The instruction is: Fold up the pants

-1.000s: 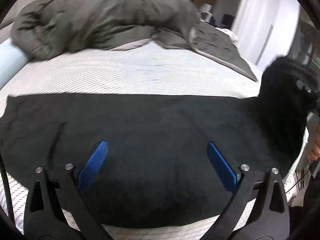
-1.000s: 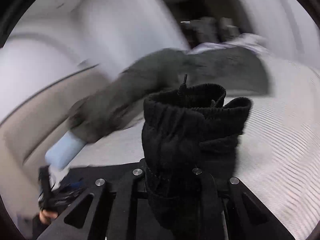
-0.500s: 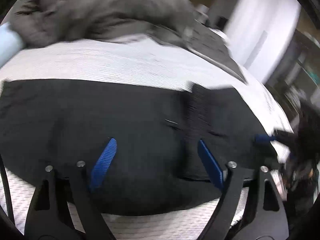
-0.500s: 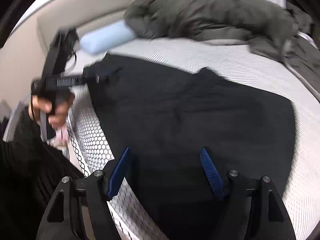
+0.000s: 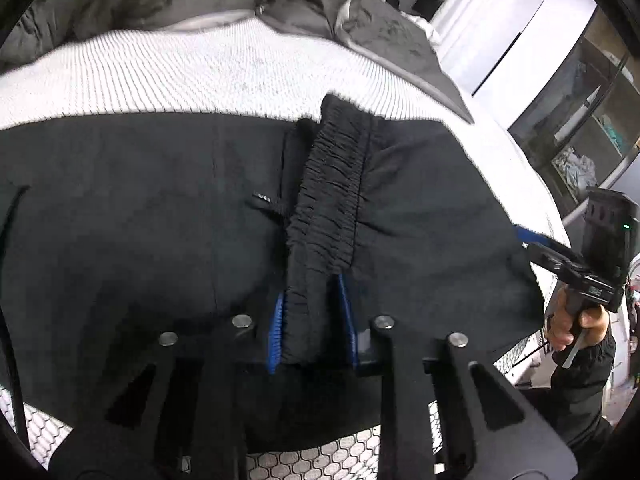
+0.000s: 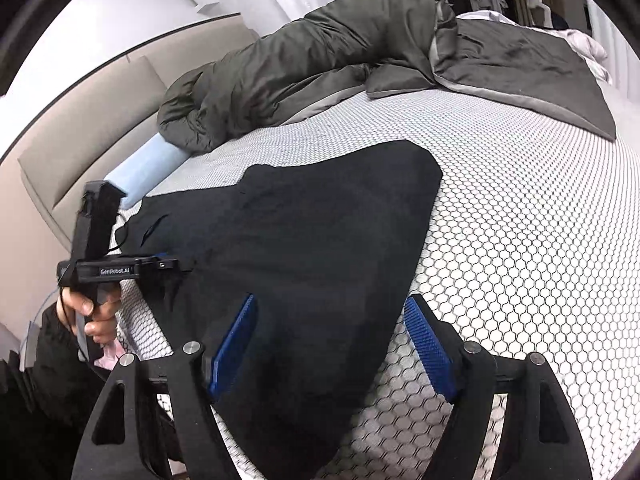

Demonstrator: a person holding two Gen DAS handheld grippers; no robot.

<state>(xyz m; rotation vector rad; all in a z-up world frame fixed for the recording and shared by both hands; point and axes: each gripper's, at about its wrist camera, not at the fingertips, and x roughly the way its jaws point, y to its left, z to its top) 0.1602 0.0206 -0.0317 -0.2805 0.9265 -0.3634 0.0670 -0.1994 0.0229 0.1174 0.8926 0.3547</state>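
On the bed [image 6: 520,208], my left hand-held gripper [image 5: 312,320] has just clamped the pants [image 5: 160,220] waistband; my right hand-held gripper [image 6: 328,344] has just spread apart.

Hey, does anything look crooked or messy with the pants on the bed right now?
Slightly. The pants lie folded on the mattress, but the gathered waistband runs slanted across them, pinched in the left gripper. The right gripper hangs open over their edge.

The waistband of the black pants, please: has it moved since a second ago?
Yes. The waistband now lies folded over the pants' middle, well left of the mattress edge; the left gripper, just closing, pinches it.
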